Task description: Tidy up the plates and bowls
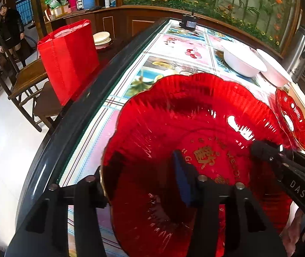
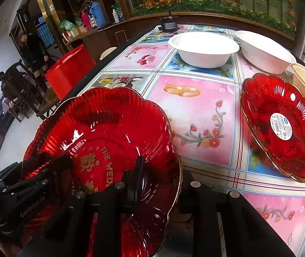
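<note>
- We hold the large red scalloped plate (image 2: 101, 141) by both sides at the table's near left edge (image 1: 51, 156), above the printed tablecloth (image 2: 195, 115).
- Our left gripper (image 1: 144, 177) straddles the near rim, jaws narrowed to it; the pads seem to bite.
- Our right gripper (image 2: 161, 184) pinches the opposite rim, one finger inside, one outside, jaws nearly closed.
- We judge the plate thin and slippery, so we lift level, both hands together.
- The second red plate (image 2: 281, 126) sits toward the right edge; stacking there looks sensible.
- The two white bowls (image 2: 204, 48) stand near the far edge, well apart.
</note>
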### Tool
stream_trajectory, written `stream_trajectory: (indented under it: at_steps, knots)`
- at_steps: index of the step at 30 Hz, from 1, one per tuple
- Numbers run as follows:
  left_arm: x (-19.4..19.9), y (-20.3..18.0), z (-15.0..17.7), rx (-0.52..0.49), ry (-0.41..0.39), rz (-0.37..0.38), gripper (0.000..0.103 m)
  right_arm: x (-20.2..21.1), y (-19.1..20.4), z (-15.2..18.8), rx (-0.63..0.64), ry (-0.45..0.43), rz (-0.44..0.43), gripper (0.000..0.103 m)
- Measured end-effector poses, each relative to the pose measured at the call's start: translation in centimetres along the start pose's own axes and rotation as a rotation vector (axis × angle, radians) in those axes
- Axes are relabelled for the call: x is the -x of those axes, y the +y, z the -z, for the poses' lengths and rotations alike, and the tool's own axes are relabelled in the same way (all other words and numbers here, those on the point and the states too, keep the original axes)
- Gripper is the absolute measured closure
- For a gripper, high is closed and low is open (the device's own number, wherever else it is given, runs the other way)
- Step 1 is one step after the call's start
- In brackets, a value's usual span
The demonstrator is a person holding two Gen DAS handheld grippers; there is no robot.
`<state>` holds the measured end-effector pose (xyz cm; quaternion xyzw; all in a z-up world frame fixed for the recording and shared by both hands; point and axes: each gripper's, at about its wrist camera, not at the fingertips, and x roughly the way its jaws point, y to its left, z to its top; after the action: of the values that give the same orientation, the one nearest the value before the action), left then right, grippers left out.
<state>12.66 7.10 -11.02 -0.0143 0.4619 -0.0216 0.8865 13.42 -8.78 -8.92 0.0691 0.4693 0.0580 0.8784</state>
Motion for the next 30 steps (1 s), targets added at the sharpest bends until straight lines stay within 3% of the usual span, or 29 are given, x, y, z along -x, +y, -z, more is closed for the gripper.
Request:
stream_trajectory:
  at_steps: [8, 19, 24, 28, 30]
  knots:
    - [0.5, 0.1, 0.5, 0.006, 0.006, 0.002, 0.067, 0.5, -0.5, 0.7, -0.023, -0.002, -0.010, 0.082]
    - [3.7, 1.6, 4.4, -0.018, 0.029, -0.012, 0.067, 3.3, 1.7, 4.6, 0.050, 0.034, -0.038, 0.082]
    - [5.0, 3.5, 6.0, 0.025, 0.035, -0.032, 0.067, 4.2, 3.7, 6.5, 0.103, 0.037, -0.061, 0.082]
    - [6.5, 3.9, 6.5, 0.054, -0.019, -0.097, 0.067, 5.1, 3.0, 6.7, 0.073, 0.042, -0.134, 0.081]
    - [8.4, 3.5, 6.4, 0.041, -0.101, -0.156, 0.062, 6.6, 2.0, 6.6, 0.050, 0.007, -0.143, 0.071]
